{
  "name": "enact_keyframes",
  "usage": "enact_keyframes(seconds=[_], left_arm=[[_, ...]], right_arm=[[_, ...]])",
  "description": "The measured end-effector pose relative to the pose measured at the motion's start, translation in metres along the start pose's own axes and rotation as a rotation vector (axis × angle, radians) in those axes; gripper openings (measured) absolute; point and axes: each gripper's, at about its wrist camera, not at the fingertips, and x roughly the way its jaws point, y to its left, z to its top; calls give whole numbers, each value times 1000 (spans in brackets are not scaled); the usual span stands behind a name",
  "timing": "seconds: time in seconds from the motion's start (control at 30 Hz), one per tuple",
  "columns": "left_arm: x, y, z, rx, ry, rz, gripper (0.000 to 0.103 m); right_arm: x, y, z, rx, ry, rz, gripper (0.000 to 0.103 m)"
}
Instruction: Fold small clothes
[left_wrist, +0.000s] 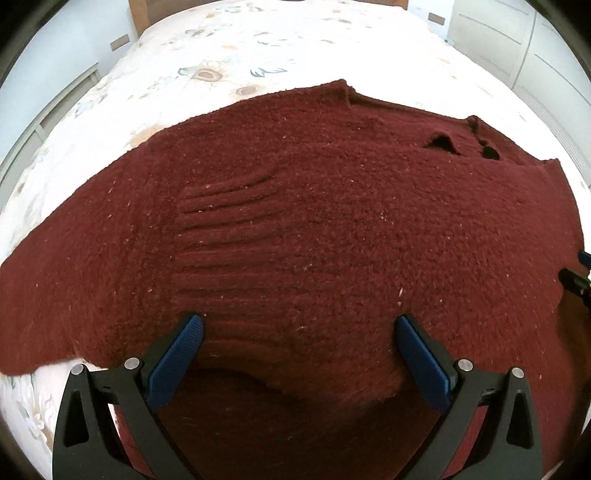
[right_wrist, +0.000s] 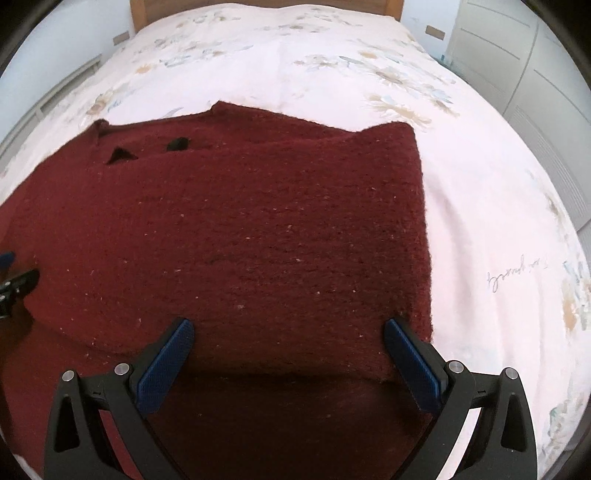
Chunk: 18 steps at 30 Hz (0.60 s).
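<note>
A dark red knitted sweater (left_wrist: 314, 221) lies spread on the bed; it also fills the right wrist view (right_wrist: 258, 229). Its right side is folded in, with a straight edge at the right. A ribbed cuff lies across the left part. My left gripper (left_wrist: 299, 325) is open, its blue pads just above the near folded edge of the sweater. My right gripper (right_wrist: 290, 328) is open over the near right part of the sweater. Each gripper shows at the edge of the other's view.
The bed (right_wrist: 480, 184) has a white floral cover with bare room beyond and to the right of the sweater. A wooden headboard (right_wrist: 266, 5) stands at the far end. White cupboards (right_wrist: 535, 74) stand to the right.
</note>
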Motion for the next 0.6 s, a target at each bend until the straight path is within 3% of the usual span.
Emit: enact_keyframes(seconds=[0.13, 0.3, 0.47, 0.6], left_arm=[[0, 4, 2, -3, 21, 3, 102], [-16, 21, 5, -35, 46, -49, 102], [-59, 70, 0, -163, -8, -84, 102], [-101, 120, 9, -258, -73, -33, 102]], right_arm=[[-15, 3, -2, 24, 12, 22, 102], [-41, 1, -13, 43, 4, 46, 102], [-70, 5, -27, 42, -9, 43, 102], [-90, 6, -31, 45, -35, 44, 103]])
